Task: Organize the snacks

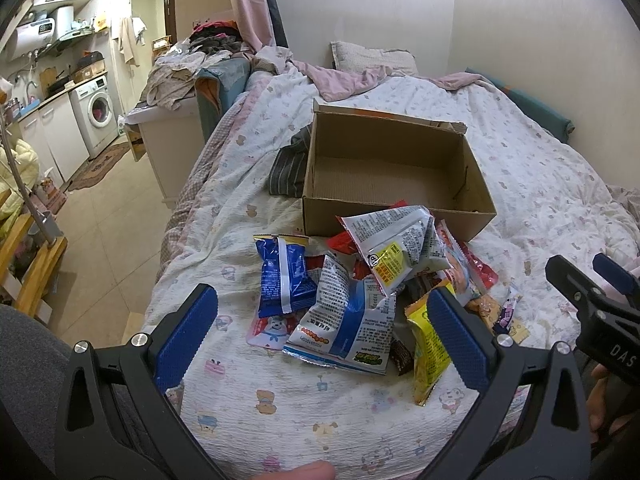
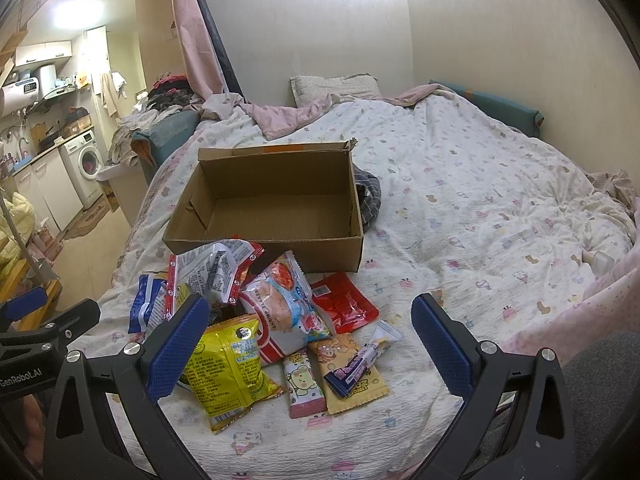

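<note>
Both grippers, left (image 1: 320, 320) and right (image 2: 310, 334), gape released (nothing held) over crinkled snack packets (image 2: 280, 320) below centre-frame brown cardboard box (image 2: 276, 204).

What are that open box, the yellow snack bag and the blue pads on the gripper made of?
The box looks like plain brown corrugated cardboard: matte, with ribbed lines on its floor. The yellow snack bag seems to be thin printed plastic film: glossy and crinkled. The pads on the right hand-held gripper look like blue rubber or plastic with a dotted grip texture; which one is unclear.
</note>
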